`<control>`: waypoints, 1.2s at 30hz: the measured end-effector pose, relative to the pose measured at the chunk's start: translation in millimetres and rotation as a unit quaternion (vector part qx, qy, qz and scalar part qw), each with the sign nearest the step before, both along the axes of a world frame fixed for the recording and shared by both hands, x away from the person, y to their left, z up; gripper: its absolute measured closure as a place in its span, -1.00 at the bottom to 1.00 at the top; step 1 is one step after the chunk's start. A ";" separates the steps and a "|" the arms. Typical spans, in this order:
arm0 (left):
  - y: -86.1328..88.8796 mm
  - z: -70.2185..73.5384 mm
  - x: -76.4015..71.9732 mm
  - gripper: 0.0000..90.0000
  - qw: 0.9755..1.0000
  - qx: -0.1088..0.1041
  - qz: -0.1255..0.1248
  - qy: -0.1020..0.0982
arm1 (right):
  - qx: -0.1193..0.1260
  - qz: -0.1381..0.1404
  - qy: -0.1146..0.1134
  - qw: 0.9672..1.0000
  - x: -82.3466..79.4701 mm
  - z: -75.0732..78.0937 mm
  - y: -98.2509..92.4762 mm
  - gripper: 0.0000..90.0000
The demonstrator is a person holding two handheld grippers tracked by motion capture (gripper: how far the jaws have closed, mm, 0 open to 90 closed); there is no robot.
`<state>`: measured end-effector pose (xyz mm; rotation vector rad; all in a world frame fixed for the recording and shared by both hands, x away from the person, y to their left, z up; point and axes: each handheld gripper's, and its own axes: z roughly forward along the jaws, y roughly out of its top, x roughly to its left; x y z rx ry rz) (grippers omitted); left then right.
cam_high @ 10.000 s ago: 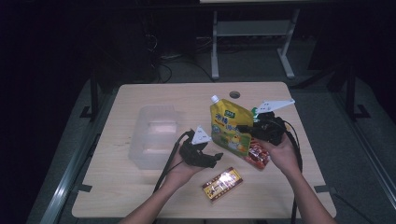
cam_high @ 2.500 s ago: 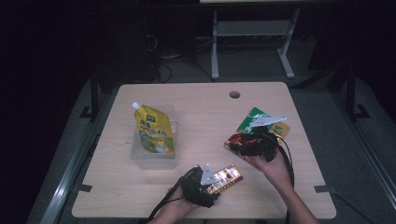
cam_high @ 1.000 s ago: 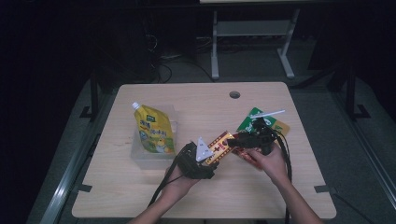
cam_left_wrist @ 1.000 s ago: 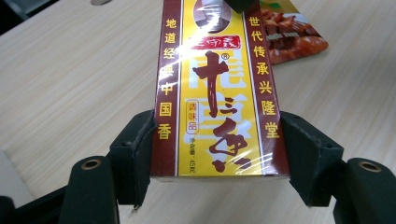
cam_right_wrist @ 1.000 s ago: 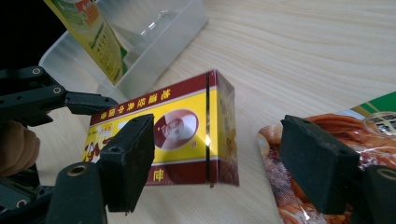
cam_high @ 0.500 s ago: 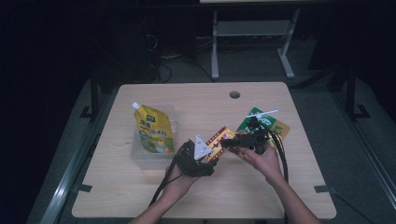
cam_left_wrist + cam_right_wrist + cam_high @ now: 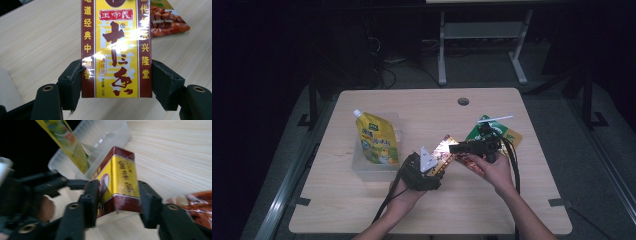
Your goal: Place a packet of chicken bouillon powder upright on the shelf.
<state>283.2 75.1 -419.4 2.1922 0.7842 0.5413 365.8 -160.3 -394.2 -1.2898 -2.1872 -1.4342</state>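
A yellow and dark red box [image 7: 443, 152] is held above the table [image 7: 362, 210], between the two hands. One end of the box is clamped across its width by the left hand-held gripper [image 7: 117, 75], both pads pressed flat against the long side edges, as seen in the left gripper view. The other end lies between the jaws of the right hand-held gripper [image 7: 117, 195], which have just been closing; in the right gripper view the jaws stand just beside the box's sides, and whether the pads already press on it cannot be told. In the high view the box is tilted, with a clear plastic tub [image 7: 362, 167] holding a yellow pouch [image 7: 377, 140] just to its left. A red packet [image 7: 197, 202] and a green packet [image 7: 507, 135] lie near the right hand [image 7: 494, 172].
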 end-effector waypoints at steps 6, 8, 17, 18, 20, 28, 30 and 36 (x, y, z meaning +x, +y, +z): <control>-3.8 -0.3 -5.6 -0.16 1.000 -0.016 -0.023 -0.008 | -0.056 0.025 -0.024 0.998 -5.6 8.4 11.5 0.49; -4.8 1.1 -6.3 -0.22 1.000 -0.013 -0.025 -0.006 | -0.092 0.032 -0.038 0.994 -8.7 8.6 18.5 0.49; -0.8 -1.7 -14.6 -0.32 0.999 -0.022 -0.045 0.021 | -0.106 0.022 -0.067 0.992 -8.4 16.3 13.4 0.49; -1.8 -2.7 -16.5 -0.34 0.998 -0.025 -0.048 0.024 | -0.108 0.022 -0.070 0.991 -8.7 17.8 13.4 0.49; -1.5 -3.6 -19.0 -0.34 0.998 -0.016 -0.060 0.024 | -0.113 0.025 -0.080 0.990 -9.2 21.3 13.9 0.49; 2.3 -12.9 -26.9 -0.41 0.994 -0.030 -0.098 0.040 | -0.124 0.037 -0.111 0.985 -8.8 36.9 18.2 0.49; 3.1 -15.1 -29.8 -0.42 0.993 -0.027 -0.104 0.042 | -0.127 0.039 -0.118 0.984 -8.0 41.3 20.8 0.49; 0.6 -21.9 -36.9 -0.46 0.990 -0.032 -0.129 0.052 | -0.132 0.058 -0.140 0.980 -6.0 55.2 32.5 0.49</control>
